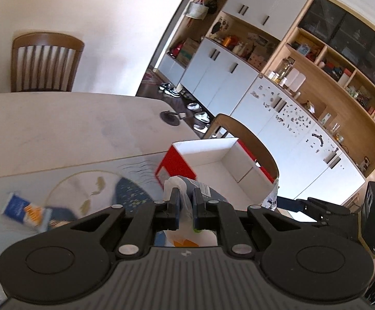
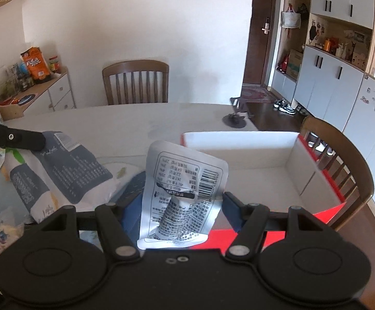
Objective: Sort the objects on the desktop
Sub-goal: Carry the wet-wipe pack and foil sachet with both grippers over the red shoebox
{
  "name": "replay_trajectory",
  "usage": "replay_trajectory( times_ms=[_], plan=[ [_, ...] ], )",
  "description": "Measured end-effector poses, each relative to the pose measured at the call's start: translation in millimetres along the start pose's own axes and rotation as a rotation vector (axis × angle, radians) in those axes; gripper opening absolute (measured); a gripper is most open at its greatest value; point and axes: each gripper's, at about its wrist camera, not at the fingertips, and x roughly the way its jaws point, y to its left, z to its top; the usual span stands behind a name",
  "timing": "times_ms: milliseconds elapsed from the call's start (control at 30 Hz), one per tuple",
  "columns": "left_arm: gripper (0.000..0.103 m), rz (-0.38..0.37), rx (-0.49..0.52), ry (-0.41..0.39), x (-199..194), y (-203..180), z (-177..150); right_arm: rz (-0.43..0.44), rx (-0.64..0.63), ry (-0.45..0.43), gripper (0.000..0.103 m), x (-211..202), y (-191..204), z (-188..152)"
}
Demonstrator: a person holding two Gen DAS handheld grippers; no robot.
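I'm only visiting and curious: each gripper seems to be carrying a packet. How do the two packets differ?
The left gripper pinches a blue-grey and white bag by a thin edge, jaws nearly together; the right gripper holds a silver pouch across its width, jaws wide. The bag is larger and hangs slack; the pouch stands upright, crumpled, covered in black print. Both are lifted near the red-and-white box.

The crumpled silver foil pouch [image 2: 185, 180] at centre frame carries a barcode and a printed table, its characters too small to read. The orange snack bag [image 2: 35, 64] at upper left shows large white characters.
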Motion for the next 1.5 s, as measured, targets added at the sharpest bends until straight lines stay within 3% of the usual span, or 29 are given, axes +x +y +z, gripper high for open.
replay_trajectory(
  times_ms=[533, 933, 1500],
  plan=[
    [0.008, -0.013, 0.109, 0.030, 90, -68, 31, -0.064, 0.033, 0.005, 0.066, 26, -97, 19],
    [0.008, 0.011, 0.210, 0.071, 158, -89, 38, -0.085, 0.047, 0.071, 0.066, 67, -137, 20],
    [0.008, 0.020, 0.351, 0.195, 236, -101, 22, -0.056, -0.018, 0.321, 0.066, 141, -160, 9]
  ],
)
